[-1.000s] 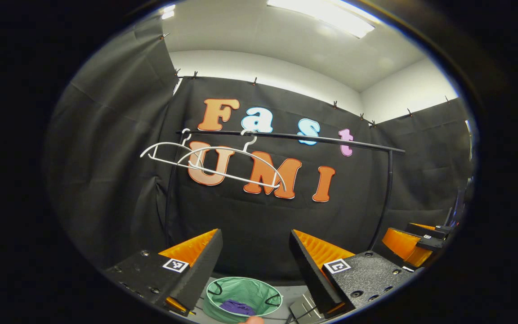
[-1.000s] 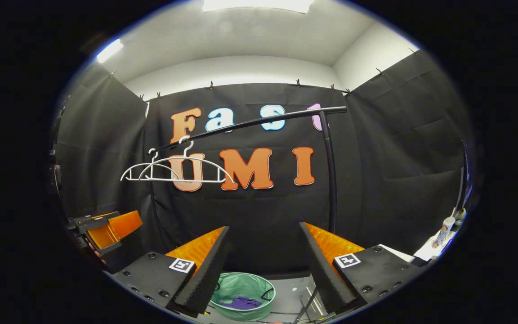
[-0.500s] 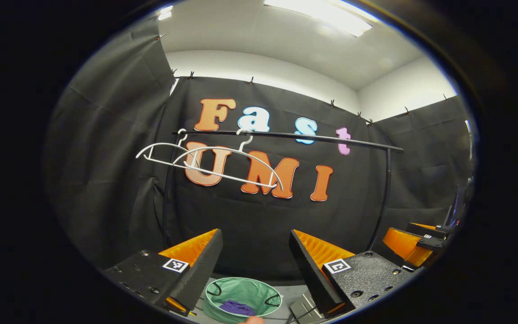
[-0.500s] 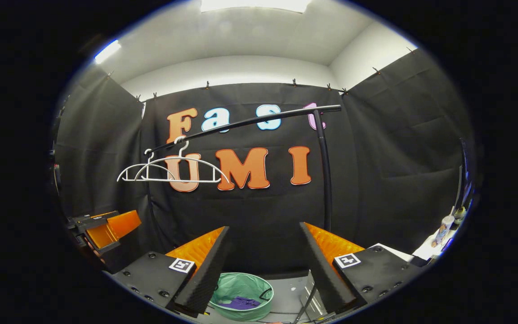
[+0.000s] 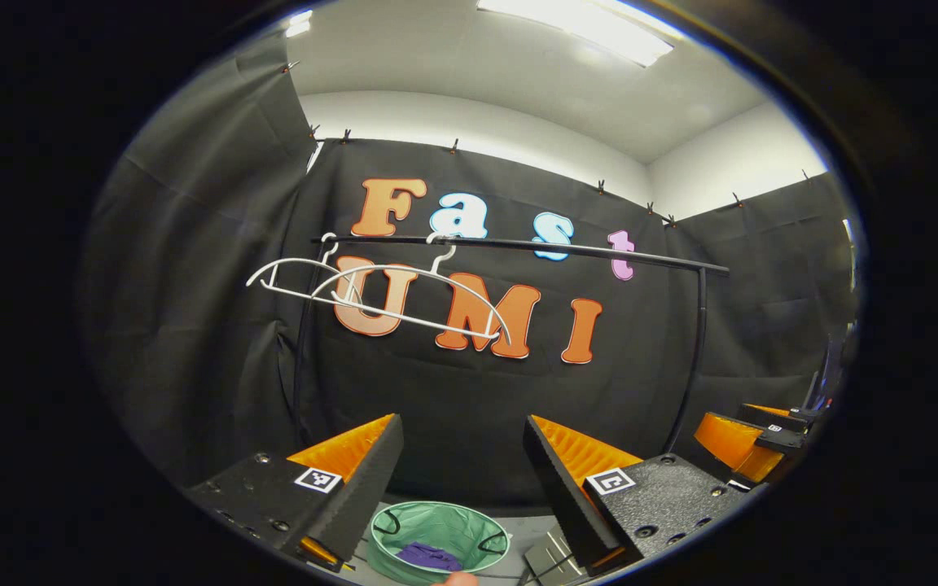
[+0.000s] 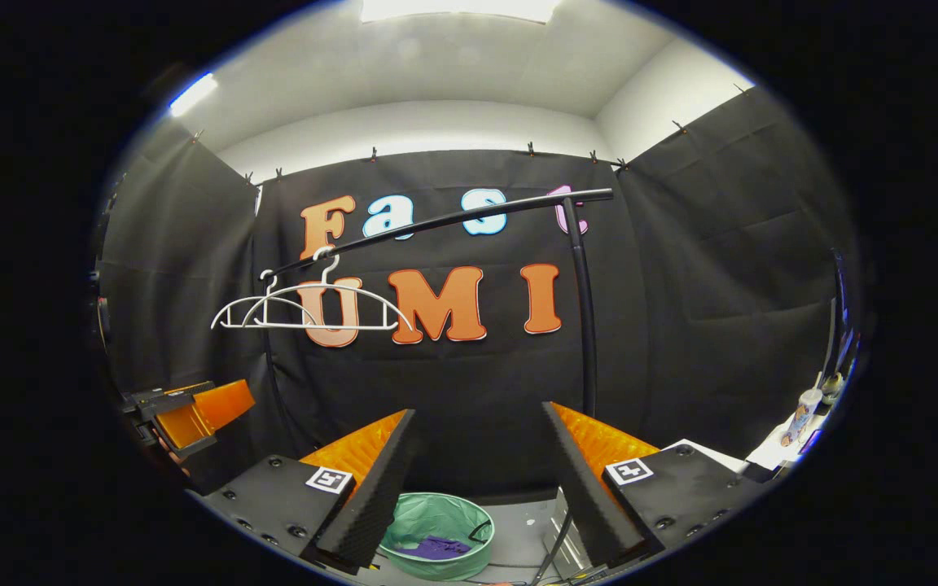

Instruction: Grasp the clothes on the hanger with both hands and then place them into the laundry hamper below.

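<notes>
Both tools, left [image 5: 461,464] and right [image 6: 477,456], held level, gape wide, empty, above hamper [image 6: 435,547].

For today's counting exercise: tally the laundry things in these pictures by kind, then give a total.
Hangers: 2
Rail: 1
Hamper: 1
Purple garment in the hamper: 1
Total: 5

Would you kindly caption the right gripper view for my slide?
Open hand-held gripper above the hamper holding purple clothes; two bare hangers on the rail.
</notes>
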A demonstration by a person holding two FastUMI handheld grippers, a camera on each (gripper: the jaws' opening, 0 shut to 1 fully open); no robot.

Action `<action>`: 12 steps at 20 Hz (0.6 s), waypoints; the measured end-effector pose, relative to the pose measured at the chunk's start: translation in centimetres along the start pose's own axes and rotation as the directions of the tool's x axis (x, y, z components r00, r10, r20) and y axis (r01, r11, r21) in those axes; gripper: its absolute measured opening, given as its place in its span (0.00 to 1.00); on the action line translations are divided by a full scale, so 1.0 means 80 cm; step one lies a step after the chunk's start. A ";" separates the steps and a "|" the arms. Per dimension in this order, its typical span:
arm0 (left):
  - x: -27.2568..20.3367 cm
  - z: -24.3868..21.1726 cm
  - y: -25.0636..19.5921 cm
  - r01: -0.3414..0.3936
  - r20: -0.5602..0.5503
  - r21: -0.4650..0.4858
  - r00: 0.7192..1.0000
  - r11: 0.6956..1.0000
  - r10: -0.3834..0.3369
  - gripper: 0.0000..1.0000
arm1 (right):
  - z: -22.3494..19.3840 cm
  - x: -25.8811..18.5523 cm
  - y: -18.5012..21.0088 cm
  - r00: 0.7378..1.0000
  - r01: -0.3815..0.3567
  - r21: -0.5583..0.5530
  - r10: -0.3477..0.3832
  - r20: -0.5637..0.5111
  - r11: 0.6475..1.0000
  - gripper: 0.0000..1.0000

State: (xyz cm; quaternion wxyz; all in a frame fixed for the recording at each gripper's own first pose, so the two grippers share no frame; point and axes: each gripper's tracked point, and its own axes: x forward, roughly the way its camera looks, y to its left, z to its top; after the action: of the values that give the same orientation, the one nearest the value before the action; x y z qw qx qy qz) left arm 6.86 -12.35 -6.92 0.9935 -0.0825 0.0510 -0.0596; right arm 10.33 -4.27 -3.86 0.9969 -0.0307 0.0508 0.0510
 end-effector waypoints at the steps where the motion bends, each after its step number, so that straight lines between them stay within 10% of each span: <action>1: 0.001 0.000 -0.001 0.001 0.002 0.001 1.000 1.000 -0.001 0.94 | 0.001 -0.001 -0.001 1.000 0.001 0.000 -0.001 0.001 1.000 0.98; 12: -0.001 0.005 -0.008 0.008 0.011 0.012 1.000 1.000 -0.008 0.94 | 0.004 -0.002 -0.004 1.000 -0.001 0.007 0.001 0.006 1.000 0.98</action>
State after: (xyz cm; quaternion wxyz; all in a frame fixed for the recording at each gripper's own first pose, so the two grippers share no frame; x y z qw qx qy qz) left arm 6.75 -12.93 -6.39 0.9940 -0.0772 0.0449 -0.0633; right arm 10.25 -4.54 -3.50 0.9971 -0.0270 0.0483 0.0514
